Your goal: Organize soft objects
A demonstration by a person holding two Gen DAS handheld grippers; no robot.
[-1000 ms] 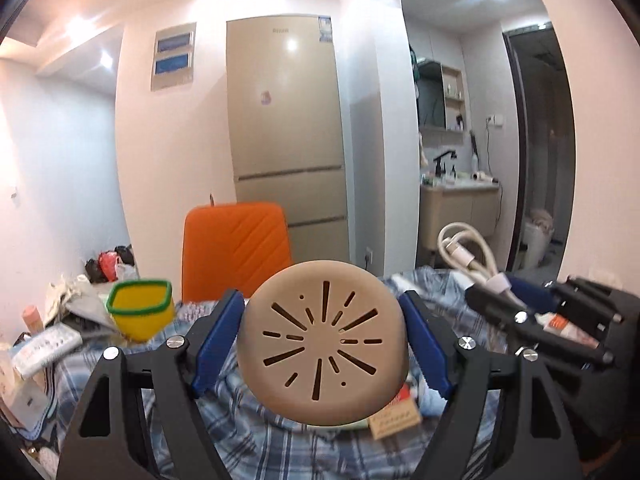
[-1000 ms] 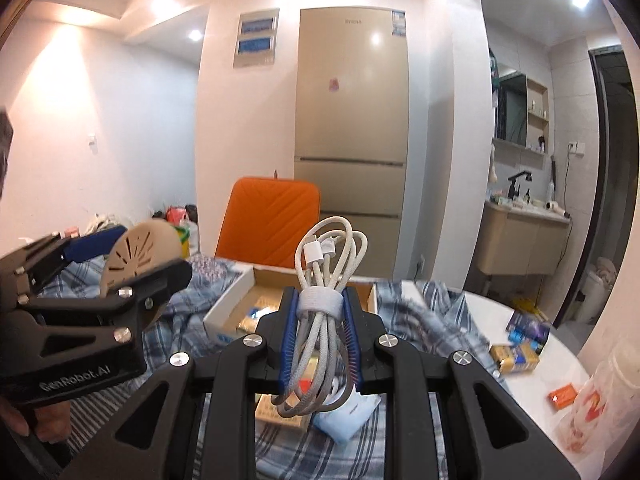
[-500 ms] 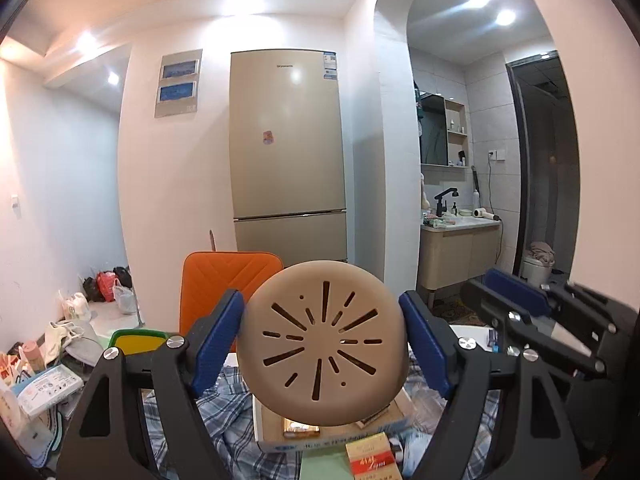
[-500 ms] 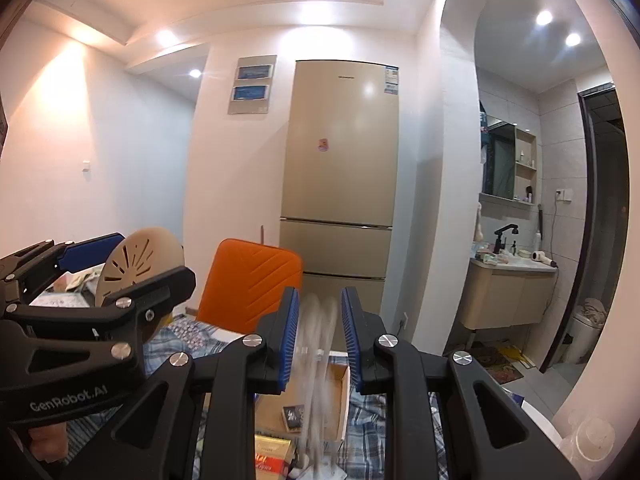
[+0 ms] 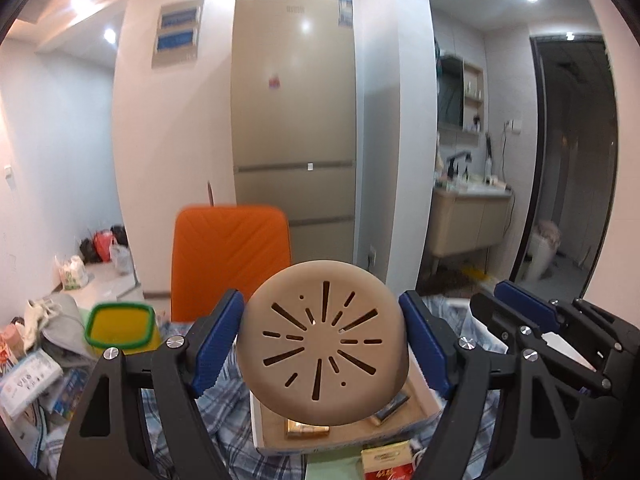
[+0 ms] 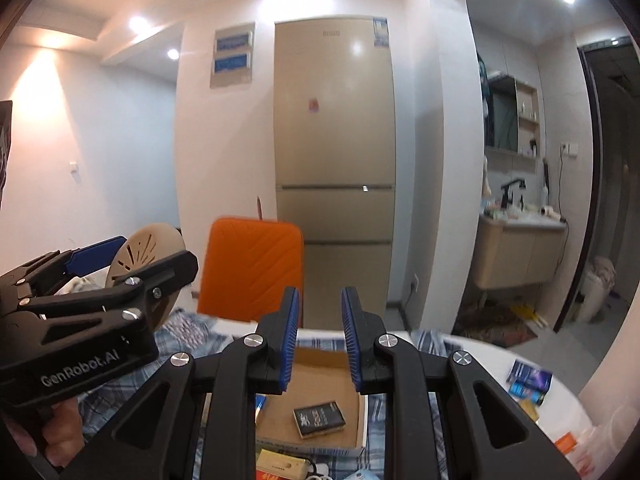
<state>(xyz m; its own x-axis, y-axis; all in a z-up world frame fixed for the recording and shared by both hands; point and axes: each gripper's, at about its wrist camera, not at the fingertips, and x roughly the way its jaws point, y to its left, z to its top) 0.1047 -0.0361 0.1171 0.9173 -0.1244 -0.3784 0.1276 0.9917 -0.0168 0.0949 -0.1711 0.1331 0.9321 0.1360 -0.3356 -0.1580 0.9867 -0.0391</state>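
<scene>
Two claws hover over the cardboard box [image 6: 320,396]: the left gripper [image 5: 322,338] squeezes the tan slotted disc [image 5: 322,340] edgewise, ready to drop in; the right gripper [image 6: 320,340], narrowly parted, holds nothing.

Chair [image 5: 231,258] behind box [image 5: 340,436]

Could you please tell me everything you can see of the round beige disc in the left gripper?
The disc is round, beige and matte, and looks like soft rubber or silicone. Its face is slightly domed, with dark slots fanning out from the centre and a few small holes. It stands on edge facing the camera, above a cardboard box. The left gripper holds it by its rim between the blue pads; nothing else touches it. The right wrist view shows it edge-on.
</scene>
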